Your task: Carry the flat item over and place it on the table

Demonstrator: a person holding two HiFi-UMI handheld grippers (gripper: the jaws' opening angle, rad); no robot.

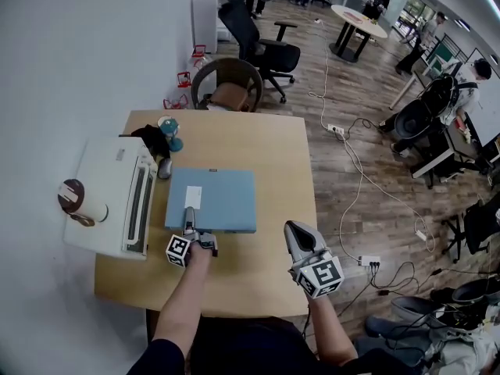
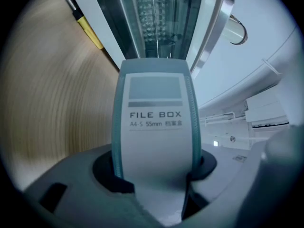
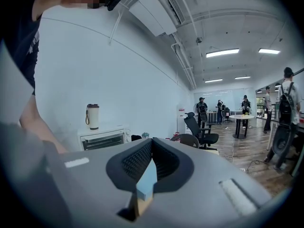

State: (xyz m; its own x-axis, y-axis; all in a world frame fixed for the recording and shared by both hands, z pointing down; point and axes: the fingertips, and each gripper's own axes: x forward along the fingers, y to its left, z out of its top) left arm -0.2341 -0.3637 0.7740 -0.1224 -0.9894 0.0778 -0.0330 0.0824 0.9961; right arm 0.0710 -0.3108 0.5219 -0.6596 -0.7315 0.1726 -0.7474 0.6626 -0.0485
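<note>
The blue file box (image 1: 211,199) lies flat on the tabletop (image 1: 269,143), its left edge near the white oven (image 1: 105,186). The left gripper (image 1: 190,227) has its jaws pinching the box's near edge (at the spine label). The right gripper (image 1: 293,230), jaws pressed together, hovers over bare wood to the right.

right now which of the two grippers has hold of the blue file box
The left gripper: its jaws clamp the blue file box at its near edge. The right gripper holds nothing and sits off to the side of the box.
</note>
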